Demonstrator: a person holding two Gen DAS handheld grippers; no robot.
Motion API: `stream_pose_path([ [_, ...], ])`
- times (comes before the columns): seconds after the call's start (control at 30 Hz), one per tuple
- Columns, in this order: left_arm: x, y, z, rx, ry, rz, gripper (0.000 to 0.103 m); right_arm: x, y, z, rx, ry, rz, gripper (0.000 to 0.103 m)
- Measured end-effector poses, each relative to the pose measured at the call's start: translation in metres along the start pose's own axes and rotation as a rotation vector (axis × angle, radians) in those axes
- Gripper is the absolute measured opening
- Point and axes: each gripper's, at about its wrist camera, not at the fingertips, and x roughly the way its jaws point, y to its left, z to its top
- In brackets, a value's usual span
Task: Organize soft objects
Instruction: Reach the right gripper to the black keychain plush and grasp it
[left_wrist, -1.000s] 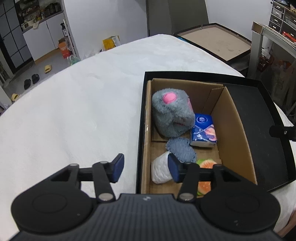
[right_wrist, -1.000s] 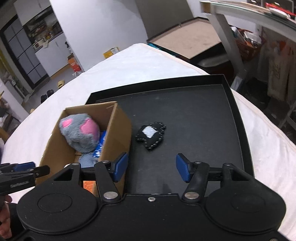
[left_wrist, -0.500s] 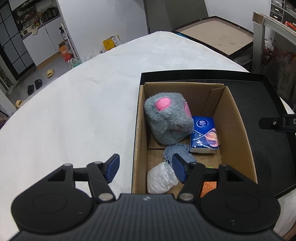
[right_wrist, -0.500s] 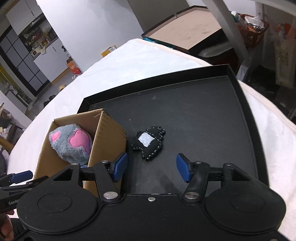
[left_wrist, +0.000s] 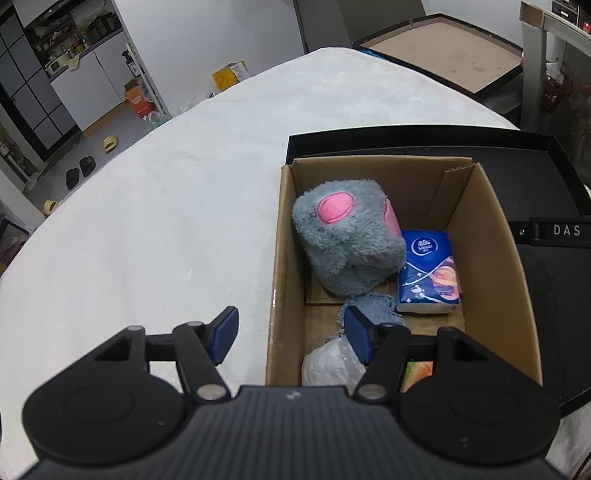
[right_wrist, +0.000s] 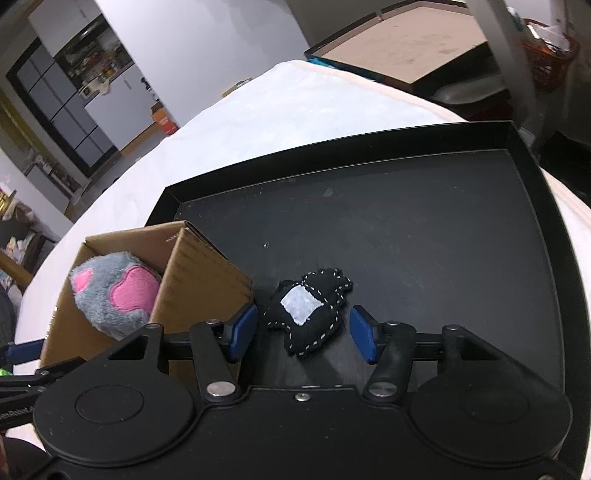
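Observation:
A small black felt toy with white stitching and a grey patch (right_wrist: 308, 314) lies on the black tray (right_wrist: 443, 229) beside the cardboard box (right_wrist: 195, 280). My right gripper (right_wrist: 303, 332) is open, its two blue pads on either side of the toy, not touching it. The box (left_wrist: 495, 258) holds a grey and pink plush (left_wrist: 347, 240), a blue tissue pack (left_wrist: 428, 273), a grey cloth (left_wrist: 373, 302), a white plastic bundle (left_wrist: 328, 365) and an orange item (left_wrist: 419, 373). My left gripper (left_wrist: 291, 334) is open and empty, straddling the box's left wall.
The tray sits on a white fluffy cover (left_wrist: 166, 221) that spreads far to the left. The right gripper's finger (left_wrist: 554, 232) reaches in over the tray at the right. A table leg (right_wrist: 495, 40) and a low brown platform (right_wrist: 399, 48) stand beyond.
My right gripper has moved down and forward, so the black toy now lies between its pads. My left gripper has shifted a little left and closer along the box wall.

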Motion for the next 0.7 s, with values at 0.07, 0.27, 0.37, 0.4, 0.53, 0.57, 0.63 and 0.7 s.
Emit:
stream_pose_path([
  [0.07,0.002,0.000,0.001,0.002,0.003,0.007,0.062,0.005,-0.001,0.001,-0.017,0.002,0.008,0.055],
  [0.27,0.004,0.001,0.005,-0.004,0.011,0.022,0.062,0.018,0.000,0.002,-0.064,0.013,0.036,0.049],
  [0.37,0.003,0.003,0.006,-0.002,0.011,0.033,0.062,0.023,0.002,0.000,-0.093,0.031,0.029,0.043],
  [0.4,0.003,0.003,0.006,-0.001,0.012,0.036,0.062,0.025,0.003,-0.003,-0.106,0.047,0.019,0.040],
  [0.53,0.001,0.006,0.004,-0.005,0.014,0.041,0.062,0.022,0.008,-0.007,-0.181,0.044,-0.032,0.026],
  [0.57,0.001,0.007,0.004,-0.005,0.014,0.042,0.062,0.020,0.007,-0.008,-0.183,0.048,-0.042,0.025],
  [0.63,-0.001,0.007,0.002,-0.004,0.013,0.041,0.062,0.017,0.003,-0.009,-0.171,0.056,-0.046,0.021],
  [0.7,-0.003,0.008,0.000,-0.003,0.013,0.040,0.062,0.013,0.001,-0.011,-0.169,0.063,-0.055,0.020],
])
